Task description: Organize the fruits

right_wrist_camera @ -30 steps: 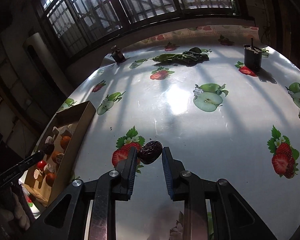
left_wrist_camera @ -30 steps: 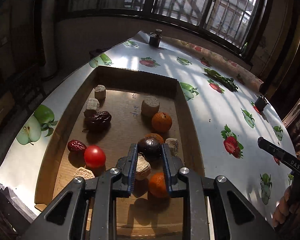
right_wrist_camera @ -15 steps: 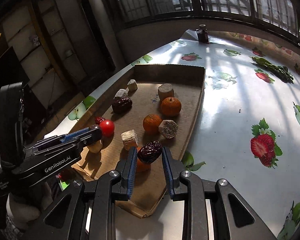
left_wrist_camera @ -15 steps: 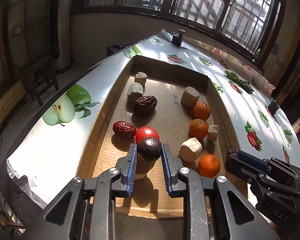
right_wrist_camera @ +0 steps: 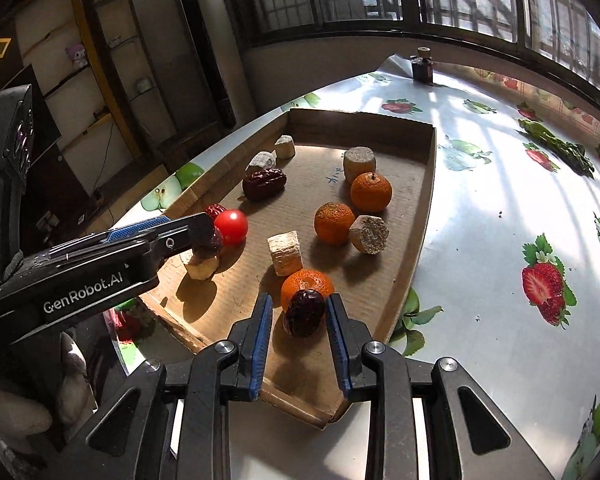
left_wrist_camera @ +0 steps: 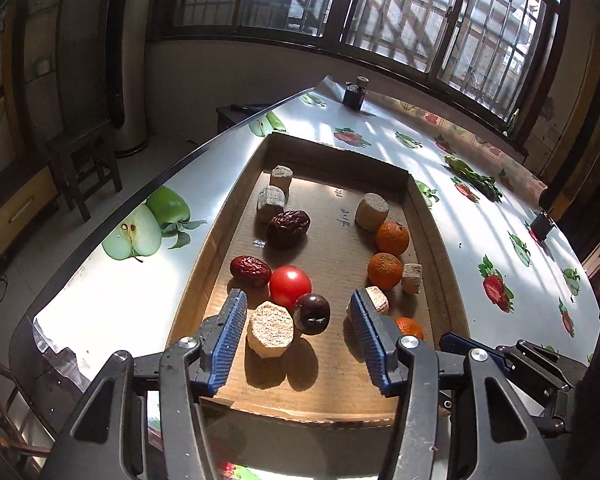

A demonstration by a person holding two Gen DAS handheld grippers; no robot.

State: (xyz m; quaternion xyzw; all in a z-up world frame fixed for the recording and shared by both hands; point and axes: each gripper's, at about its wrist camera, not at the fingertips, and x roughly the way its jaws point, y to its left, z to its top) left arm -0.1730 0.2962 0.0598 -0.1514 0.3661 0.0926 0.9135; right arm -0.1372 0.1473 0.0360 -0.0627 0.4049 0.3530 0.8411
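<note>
While over cardboard tray (left_wrist_camera: 428, 216) on counter (left_wrist_camera: 480, 240): left hand-held gripper (left_wrist_camera: 298, 334) spread wide, holding nothing, dark plum (left_wrist_camera: 312, 314) resting between jaws. Right hand-held gripper (right_wrist_camera: 296, 322) slightly parted around dark date (right_wrist_camera: 304, 313), contact unclear. Placing step; next, lift clear without nudging fruit.

Fruit-print table (right_wrist_camera: 500, 208) carries cardboard tray (right_wrist_camera: 428, 184), greens (right_wrist_camera: 556, 146).
</note>
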